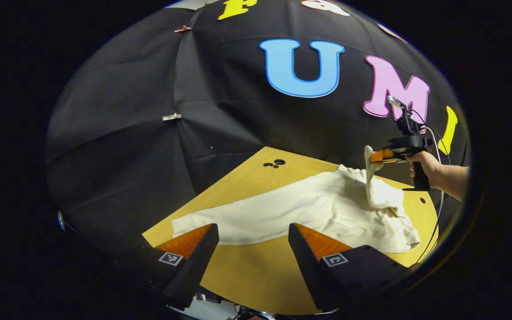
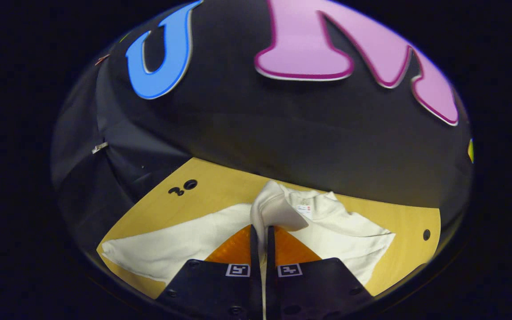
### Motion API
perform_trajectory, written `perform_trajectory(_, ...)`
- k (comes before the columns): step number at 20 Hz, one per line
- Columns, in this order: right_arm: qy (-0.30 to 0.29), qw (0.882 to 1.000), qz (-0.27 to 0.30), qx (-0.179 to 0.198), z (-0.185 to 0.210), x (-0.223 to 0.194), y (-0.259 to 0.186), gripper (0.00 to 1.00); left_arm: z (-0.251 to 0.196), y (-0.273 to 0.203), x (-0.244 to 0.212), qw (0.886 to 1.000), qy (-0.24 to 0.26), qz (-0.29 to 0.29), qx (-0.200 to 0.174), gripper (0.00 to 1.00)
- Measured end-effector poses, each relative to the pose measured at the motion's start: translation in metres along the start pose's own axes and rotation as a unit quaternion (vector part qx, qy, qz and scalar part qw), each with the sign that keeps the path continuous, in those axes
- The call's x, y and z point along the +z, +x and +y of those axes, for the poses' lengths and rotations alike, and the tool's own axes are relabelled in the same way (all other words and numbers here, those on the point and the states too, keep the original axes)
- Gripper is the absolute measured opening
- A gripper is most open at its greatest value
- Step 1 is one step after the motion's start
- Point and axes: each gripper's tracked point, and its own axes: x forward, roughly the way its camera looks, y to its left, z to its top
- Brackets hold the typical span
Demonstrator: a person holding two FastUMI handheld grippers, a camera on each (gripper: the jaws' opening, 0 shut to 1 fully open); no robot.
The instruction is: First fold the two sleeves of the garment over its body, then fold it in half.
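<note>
One white garment [image 1: 300, 209] lies spread on the wooden table [image 1: 247, 271]. Right gripper [image 2: 259, 231], fingers clamped together on a sleeve [image 2: 274, 209], lifts that fold above the body. Left gripper [image 1: 254, 231] hovers near the table's front edge, fingers wide apart, grasping nothing. A hand [image 1: 425, 166] grips the right tool's handle.

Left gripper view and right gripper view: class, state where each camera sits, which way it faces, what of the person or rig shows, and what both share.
Left gripper view: rides the left gripper, open, facing across the yellow wooden table at the white cloth garment; farther off, a hand holds the right gripper lifting cloth.
Right gripper view: rides the right gripper, shut on a raised fold of the garment, facing the black cloth wall.
Shared: garment, table, wall.
</note>
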Motion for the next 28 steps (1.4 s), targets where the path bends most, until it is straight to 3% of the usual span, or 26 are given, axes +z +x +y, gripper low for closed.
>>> perform_trajectory(5,-0.033,0.999,0.032,0.022,0.069,-0.029,0.039,0.07,0.037,0.015,-0.005,0.999,-0.029,0.003,0.043,0.97)
perform_trajectory(8,-0.016,0.998,0.038,0.053,0.102,-0.045,0.052,0.21,0.05,0.027,-0.008,0.997,-0.059,0.009,0.048,0.97)
perform_trajectory(10,-0.01,0.998,0.019,0.059,0.109,-0.038,0.047,0.64,0.061,0.039,-0.009,0.997,-0.061,0.01,0.054,0.98)
perform_trajectory(11,-0.012,0.998,0.011,0.054,0.104,-0.035,0.041,0.59,0.067,0.045,-0.009,0.996,-0.06,0.01,0.059,0.98)
perform_trajectory(14,-0.001,0.999,-0.01,0.034,0.081,-0.028,0.012,0.98,0.085,0.065,-0.016,0.995,-0.064,0.013,0.076,0.98)
perform_trajectory(21,0.023,0.995,-0.052,-0.079,-0.048,-0.035,-0.099,0.98,0.135,0.12,-0.052,0.99,-0.07,0.047,0.115,0.98)
perform_trajectory(28,0.109,0.97,-0.046,-0.213,-0.178,-0.093,-0.215,0.98,0.177,0.171,-0.074,0.982,-0.065,0.08,0.155,0.98)
